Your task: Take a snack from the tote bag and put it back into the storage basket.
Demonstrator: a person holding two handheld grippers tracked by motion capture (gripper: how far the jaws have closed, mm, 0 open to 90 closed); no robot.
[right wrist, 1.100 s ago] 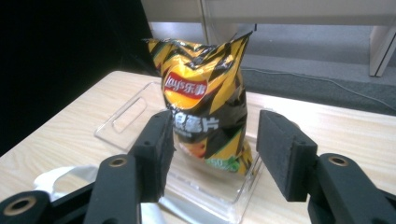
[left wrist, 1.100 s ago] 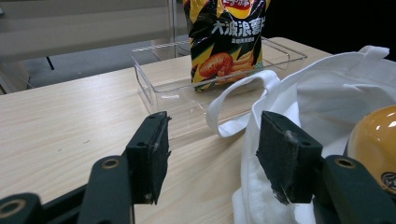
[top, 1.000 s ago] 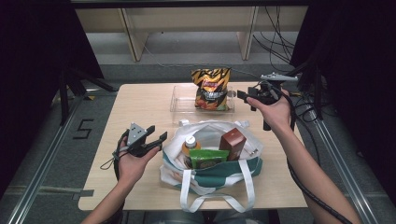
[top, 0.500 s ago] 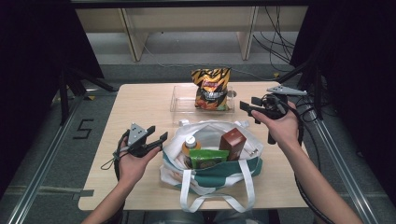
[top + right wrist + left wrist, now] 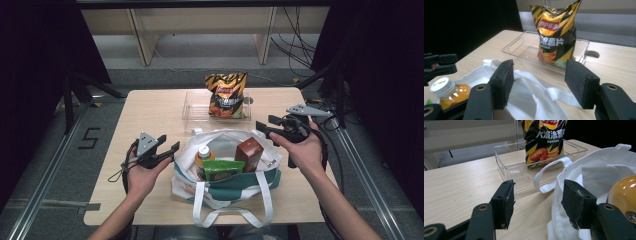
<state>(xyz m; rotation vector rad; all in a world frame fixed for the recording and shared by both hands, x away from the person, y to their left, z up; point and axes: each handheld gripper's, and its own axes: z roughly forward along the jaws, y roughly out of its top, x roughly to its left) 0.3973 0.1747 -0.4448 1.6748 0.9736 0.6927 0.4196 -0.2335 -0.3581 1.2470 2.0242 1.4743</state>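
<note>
A yellow-and-black chips bag (image 5: 226,95) (image 5: 556,32) stands upright in a clear plastic tray (image 5: 192,112) (image 5: 501,162) at the table's far middle. Nearer me a white-and-green tote bag (image 5: 227,185) holds an orange juice bottle (image 5: 203,155) (image 5: 449,91), a green packet (image 5: 220,170) and a brown carton (image 5: 249,152). My left gripper (image 5: 169,141) (image 5: 537,202) hovers open just left of the tote, with nothing between its jaws. Right of the tote's far rim, my right gripper (image 5: 264,124) (image 5: 539,80) is open; its jaws have just been opening and hold nothing.
The wooden table (image 5: 150,110) has bare surface to the left of the tray and tote. The tote's white handles (image 5: 235,217) drape toward the near edge. A round cable hole (image 5: 592,53) sits beside the tray. Dark curtains and shelving surround the table.
My right gripper has drawn back from beside the tray toward me, to the right of the tote's rim. The left hand has stayed where it was.
</note>
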